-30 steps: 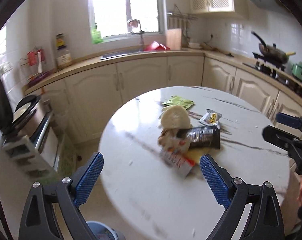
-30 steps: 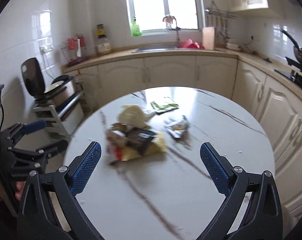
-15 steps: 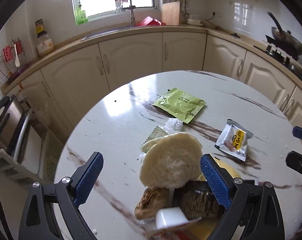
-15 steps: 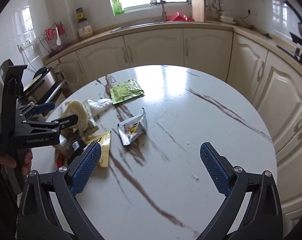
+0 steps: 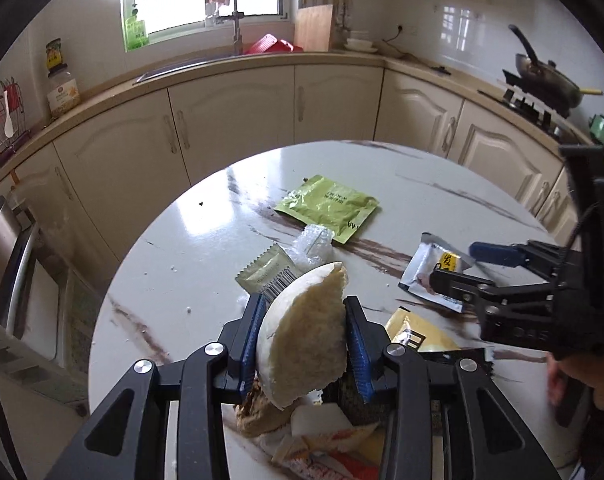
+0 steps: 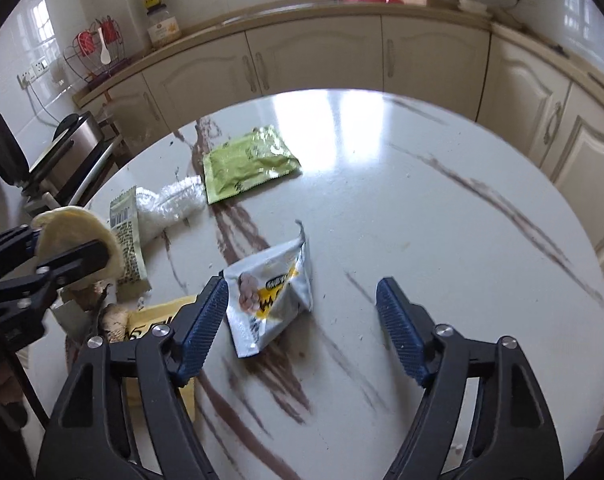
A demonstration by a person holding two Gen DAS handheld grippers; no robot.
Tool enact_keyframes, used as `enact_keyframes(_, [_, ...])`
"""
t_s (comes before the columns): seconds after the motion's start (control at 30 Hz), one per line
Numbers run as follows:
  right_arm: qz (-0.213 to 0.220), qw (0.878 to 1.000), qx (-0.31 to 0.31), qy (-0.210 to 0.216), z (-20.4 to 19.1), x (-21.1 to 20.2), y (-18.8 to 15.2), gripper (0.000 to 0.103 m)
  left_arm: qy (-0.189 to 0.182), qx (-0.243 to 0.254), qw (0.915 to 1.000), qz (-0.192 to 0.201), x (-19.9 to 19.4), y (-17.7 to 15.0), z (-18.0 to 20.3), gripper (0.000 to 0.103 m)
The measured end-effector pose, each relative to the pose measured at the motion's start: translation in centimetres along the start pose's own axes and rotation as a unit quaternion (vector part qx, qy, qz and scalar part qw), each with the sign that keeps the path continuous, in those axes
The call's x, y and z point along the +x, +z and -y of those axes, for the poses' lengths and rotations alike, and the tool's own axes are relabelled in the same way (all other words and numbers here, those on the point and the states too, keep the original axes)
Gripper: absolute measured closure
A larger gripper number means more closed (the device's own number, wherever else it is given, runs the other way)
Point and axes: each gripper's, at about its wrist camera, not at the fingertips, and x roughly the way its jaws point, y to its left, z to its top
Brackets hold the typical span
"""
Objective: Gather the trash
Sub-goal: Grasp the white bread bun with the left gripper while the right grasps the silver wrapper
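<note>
While left gripper (image 5: 305, 344) jaws close onto soft bun half (image 5: 305, 344) above trash pile, pads pressing: squashy, crumbly, grip mid-sides lightly. Right gripper (image 6: 302, 320) closing w/ silver wrapper (image 6: 272, 300) between, untouched: light, crinkly, slippery; pinch raised fold.

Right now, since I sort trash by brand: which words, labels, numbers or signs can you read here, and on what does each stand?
No text can be read for certain.
green packet: dark print, too small.
silver wrapper: black lettering on yellow, blurred.
pale wrapper: a barcode, digits unreadable.
yellow packet: black lettering, mostly hidden.
jar: label too small.
</note>
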Motion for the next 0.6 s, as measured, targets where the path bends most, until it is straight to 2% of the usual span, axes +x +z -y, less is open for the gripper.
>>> enact_keyframes(0.07, [0.002,1.0,-0.014,-0.008,-0.3,-0.1,-0.1,0.059,-0.003,-0.002,0.9999,0.011,-1.1,-0.3,-0.3,0.068])
enact_keyframes(0.1, [0.001,1.0,-0.025,-0.011,-0.6,-0.1,-0.2,0.077,-0.005,-0.002,0.9999,0.013,-1.6,-0.5,-0.4,0.068])
enact_keyframes(0.13, [-0.002,0.999,-0.033,-0.014,-0.9,-0.1,-0.2,0.084,-0.007,-0.004,0.9999,0.014,-2.2,-0.7,-0.5,0.068])
enact_keyframes(0.33, [0.022,0.998,-0.051,-0.028,-1.5,-2.7,-1.1,0.09,-0.012,0.014,0.9994,0.029,-5.9,-2.5,-0.1,0.068])
enact_keyframes(0.6, [0.092,0.996,-0.014,-0.013,-0.9,-11.3,-2.2,0.09,-0.024,0.012,0.9984,0.05,-12.9,-5.8,0.1,0.068])
